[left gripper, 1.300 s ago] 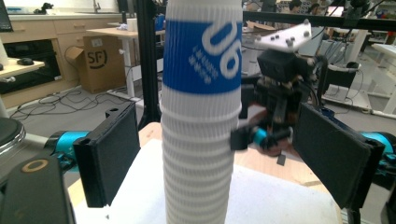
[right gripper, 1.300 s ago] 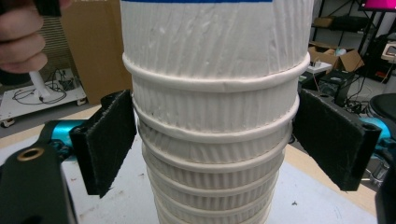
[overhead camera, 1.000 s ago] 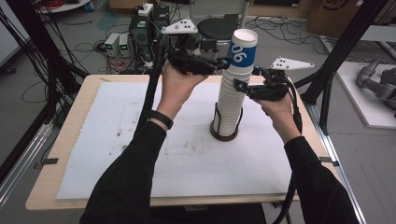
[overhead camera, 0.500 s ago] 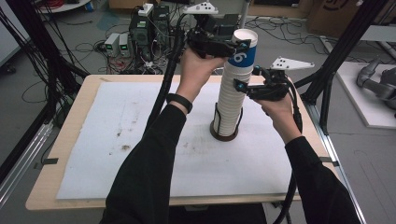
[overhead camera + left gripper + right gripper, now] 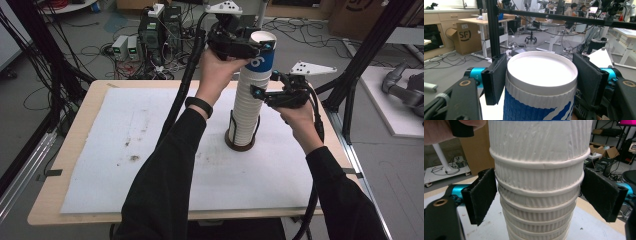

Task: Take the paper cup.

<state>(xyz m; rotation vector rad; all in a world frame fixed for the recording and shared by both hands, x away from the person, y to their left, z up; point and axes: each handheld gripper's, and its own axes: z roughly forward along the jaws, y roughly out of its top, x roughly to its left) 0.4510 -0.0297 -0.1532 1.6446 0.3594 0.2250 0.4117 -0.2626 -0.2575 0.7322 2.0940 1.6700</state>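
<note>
We are working on a tall stack of white ribbed paper cups [image 5: 246, 107] standing upright in a dark round wire holder [image 5: 240, 142] on the white sheet covering the wooden table [image 5: 80, 107]. Our left gripper [image 5: 541, 75] is straddling the topmost cup, a white paper cup with a blue printed band [image 5: 540, 100], its black pads [image 5: 495, 77] sitting at the rim on either side; we cannot tell whether they are pressing it. Our right gripper [image 5: 541, 195] is bracketing the stack lower down, jaws spread wide, both pads [image 5: 480, 195] standing just clear of the ribbed walls.
</note>
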